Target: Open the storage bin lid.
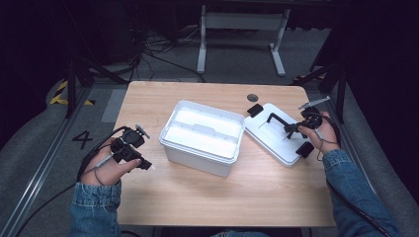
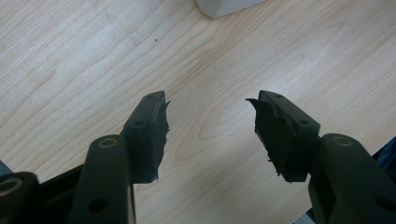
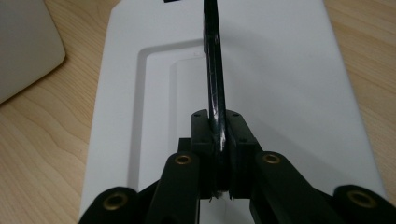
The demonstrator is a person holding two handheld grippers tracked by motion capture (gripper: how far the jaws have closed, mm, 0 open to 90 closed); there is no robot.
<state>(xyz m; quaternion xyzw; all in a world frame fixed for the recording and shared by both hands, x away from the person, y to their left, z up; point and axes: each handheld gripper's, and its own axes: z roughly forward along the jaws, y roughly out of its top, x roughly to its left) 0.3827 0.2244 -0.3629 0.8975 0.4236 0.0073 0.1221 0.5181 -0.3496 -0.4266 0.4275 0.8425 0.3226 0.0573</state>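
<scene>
- Right gripper (image 3: 218,140): jaws pressed together on the black handle (image 3: 214,70) of the white lid (image 3: 289,93). In the right gripper view the handle stands on edge, running straight up from between the two jaw pads.
- Right gripper, high view (image 1: 296,129): held over the right half of the lid (image 1: 276,143), with the handle (image 1: 275,118) raised above the lid's top face.
- Lid position: flat on the wooden table (image 1: 247,192), just to the right of the white box (image 1: 202,136) and set at an angle to it. Black latches show at the lid's far-left and near-right corners.
- White box: open-topped, near the middle of the table, with a divider visible inside. One corner of it shows at the top edge of the left gripper view (image 2: 229,7) and at the left edge of the right gripper view.
- Left gripper (image 2: 210,121): jaws spread wide, nothing between them, bare table (image 2: 93,56) beneath.
- Left gripper, high view (image 1: 143,163): held low near the table's left edge, apart from the box's left side, pointing toward the table's middle.
- Person: both forearms in denim sleeves (image 1: 96,207) enter from the near edge.
</scene>
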